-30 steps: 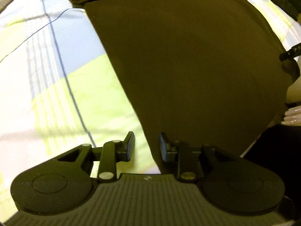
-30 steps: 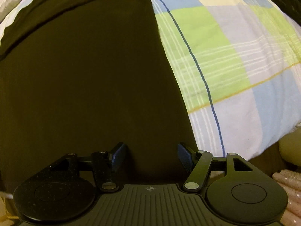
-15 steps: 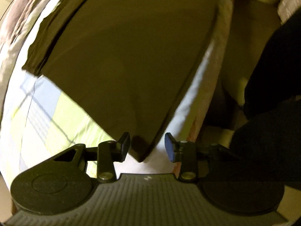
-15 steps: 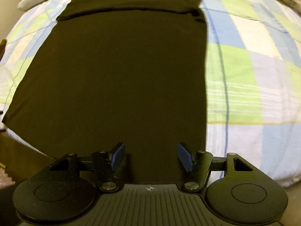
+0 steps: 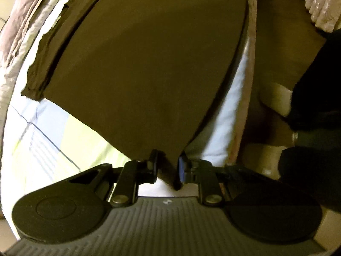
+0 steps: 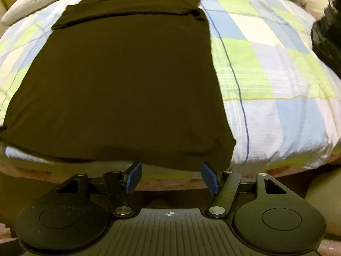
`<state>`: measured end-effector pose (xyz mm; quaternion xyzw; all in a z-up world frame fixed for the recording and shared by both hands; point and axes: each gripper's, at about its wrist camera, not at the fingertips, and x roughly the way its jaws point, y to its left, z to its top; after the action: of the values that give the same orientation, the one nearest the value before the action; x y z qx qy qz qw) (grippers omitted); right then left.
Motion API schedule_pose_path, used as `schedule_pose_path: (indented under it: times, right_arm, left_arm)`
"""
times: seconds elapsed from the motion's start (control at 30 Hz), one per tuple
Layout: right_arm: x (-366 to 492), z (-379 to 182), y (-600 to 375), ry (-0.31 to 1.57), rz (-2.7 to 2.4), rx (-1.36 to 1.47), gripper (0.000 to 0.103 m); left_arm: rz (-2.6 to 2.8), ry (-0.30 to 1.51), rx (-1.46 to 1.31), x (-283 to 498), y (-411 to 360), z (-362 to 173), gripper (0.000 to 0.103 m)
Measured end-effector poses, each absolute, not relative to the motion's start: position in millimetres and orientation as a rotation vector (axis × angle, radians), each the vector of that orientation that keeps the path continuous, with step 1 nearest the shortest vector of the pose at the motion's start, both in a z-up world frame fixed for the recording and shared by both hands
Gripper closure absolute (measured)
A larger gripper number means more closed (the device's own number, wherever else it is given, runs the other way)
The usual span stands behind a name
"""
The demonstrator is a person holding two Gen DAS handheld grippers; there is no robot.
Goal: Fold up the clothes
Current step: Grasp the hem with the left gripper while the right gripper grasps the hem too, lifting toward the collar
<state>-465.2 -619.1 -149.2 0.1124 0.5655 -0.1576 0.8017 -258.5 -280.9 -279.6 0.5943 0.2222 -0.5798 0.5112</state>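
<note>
A dark brown garment [image 6: 119, 81] is lying spread flat on a bed covered by a checked sheet [image 6: 266, 68] in pale blue, lime green and white, with thin dark blue lines running across it. In the right wrist view the garment is stretching from the far end of the bed, where a folded band is crossing its top, down to the near edge of the mattress, and its lower hem is hanging just over that edge. The right gripper [image 6: 171, 176] is hovering over this hem with its blue-padded fingers [image 6: 133, 177] standing spread apart and nothing between them; the cloth is lying beyond the tips, not touched. In the left wrist view the left gripper [image 5: 167, 167] is sitting at a near corner of the same garment [image 5: 149, 64], beside the side edge of the mattress. Its jaws have just been closing, and the pointed corner of the cloth is passing down between the two fingers [image 5: 153, 166], which are standing close together and pinching it. To the right of the bed, a dark-clothed part of the person [image 5: 315, 111] is showing over the floor, blurred and hard to make out further.
</note>
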Motion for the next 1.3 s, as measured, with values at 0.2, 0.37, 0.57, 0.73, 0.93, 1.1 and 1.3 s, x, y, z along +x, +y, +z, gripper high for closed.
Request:
schedule_pose_path:
  times: [0.2,0.37,0.57,0.73,0.93,1.1,1.3]
  right_arm:
    - [-457.2,-155.7,-582.5,1.208,-0.203,0.060,0.038]
    - [-456.0,-168.5,-531.0,1.158,0.029,-0.264,0.038]
    - [-453.5,-182.5,-469.7,0.989,0.225,-0.508,0.038]
    - [-420.2,-187.4,-434.0,0.845,0.244,-0.486,0.038]
    - [-433.4,-212.8,-443.9,0.839,0.199,-0.606,0.038]
    - [-463.2,-226.4,-530.6,0.928,0.001,-0.722,0.038]
    - [-485.3,-233.7,-615.6,1.053,-0.108,-0.852,0.045]
  left_arm:
    - [-1.449,0.529,1.402,-259.4,-278.5,-265.0,0.099]
    - [-1.400,0.597,1.256,-243.0,-280.7,-241.2,0.099]
    - [-1.381,0.623,1.193,-234.2,-289.2,-222.0,0.099]
    - [-1.388,0.641,1.182,-234.5,-290.6,-215.8,0.099]
    - [-1.390,0.638,1.176,-232.6,-286.7,-215.5,0.099]
    - [-1.386,0.633,1.180,-232.9,-286.1,-220.9,0.099]
    - [-1.372,0.633,1.201,-236.6,-287.1,-223.7,0.099]
